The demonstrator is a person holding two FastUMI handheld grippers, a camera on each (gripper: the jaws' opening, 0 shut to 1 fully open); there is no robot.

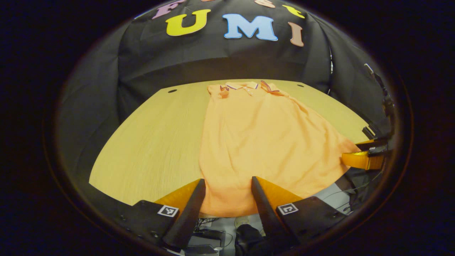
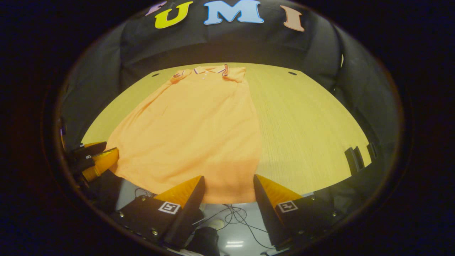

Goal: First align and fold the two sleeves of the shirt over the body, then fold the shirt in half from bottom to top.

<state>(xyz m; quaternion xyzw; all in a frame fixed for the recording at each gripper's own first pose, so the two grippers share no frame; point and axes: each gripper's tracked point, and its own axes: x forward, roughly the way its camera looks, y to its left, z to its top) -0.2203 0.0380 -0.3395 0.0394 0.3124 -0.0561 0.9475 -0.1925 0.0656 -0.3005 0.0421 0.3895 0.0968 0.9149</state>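
An orange polo shirt (image 1: 256, 142) lies flat on the wooden table (image 1: 156, 142), its striped collar (image 1: 241, 85) at the far end and both sleeves folded in over the body. My left gripper (image 1: 227, 183) is open at the near hem, over the shirt's left corner, with cloth between the spread fingers. My right gripper (image 2: 229, 179) is open too, astride the hem at the right corner of the shirt (image 2: 199, 135). Each gripper also appears from the side: the right gripper (image 1: 362, 160) and the left gripper (image 2: 99, 160). Whether any finger touches the cloth I cannot tell.
Bare wood (image 2: 302, 124) stretches to either side of the shirt. Two small holes (image 1: 172, 91) (image 1: 300, 85) mark the table's far corners. Black clips (image 2: 353, 160) sit on the right edge. Below the near edge is a pale floor with cables (image 2: 234, 213).
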